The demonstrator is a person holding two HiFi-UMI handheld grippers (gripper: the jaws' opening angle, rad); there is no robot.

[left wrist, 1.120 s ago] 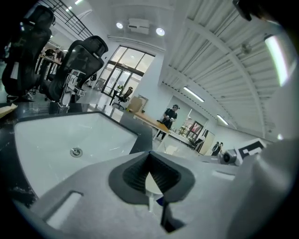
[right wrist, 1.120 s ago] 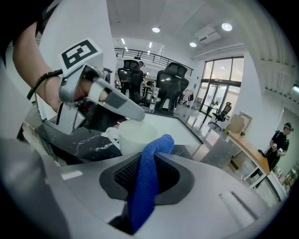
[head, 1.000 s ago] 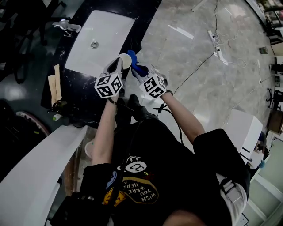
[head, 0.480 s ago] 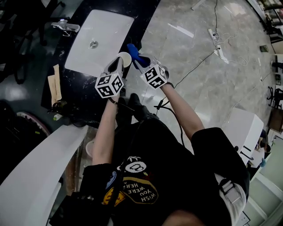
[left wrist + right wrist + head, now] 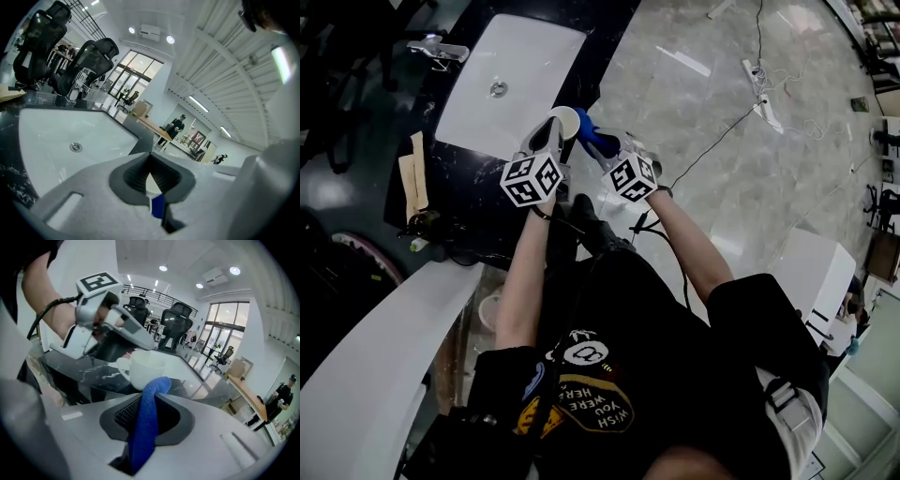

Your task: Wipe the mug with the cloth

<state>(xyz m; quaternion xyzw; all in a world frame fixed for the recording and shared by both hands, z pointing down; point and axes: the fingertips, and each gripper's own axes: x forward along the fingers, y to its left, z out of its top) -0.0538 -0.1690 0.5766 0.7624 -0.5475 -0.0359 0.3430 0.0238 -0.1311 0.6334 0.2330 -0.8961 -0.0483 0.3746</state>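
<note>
— Mug [image 5: 146, 370] placement is asked about first: where is it seen?
— In the head view it is seen at the edge of the black counter [image 5: 473, 173], just beside the corner of the white sink [image 5: 525, 66], with its rim turned up. Whether it rests on the counter or is lifted off it cannot be told.
— How is it held?
— That is shown plainly only in the right gripper view. There the handle is pinched by the jaws of the left gripper [image 5: 131, 352], and the cup body sticks out beyond them. In the left gripper view, only a thin white sliver is seen between jaws drawn nearly together, with a strip of blue below it.
— And the cloth [image 5: 146, 427]?
— It is blue and is clamped between the pads of the right gripper [image 5: 145, 411]. A fold runs up through the jaws, and its rounded end is pushed forward, right against the mug's lower side. From above, it is seen only as a blue lump touching the rim on the right.
— What else is given by one view alone?
— The drain [image 5: 498, 89] and faucet [image 5: 436, 49] are laid out together in the head view. Office chairs [image 5: 89, 58] and distant people [image 5: 178, 125] are caught only by the gripper views.
</note>
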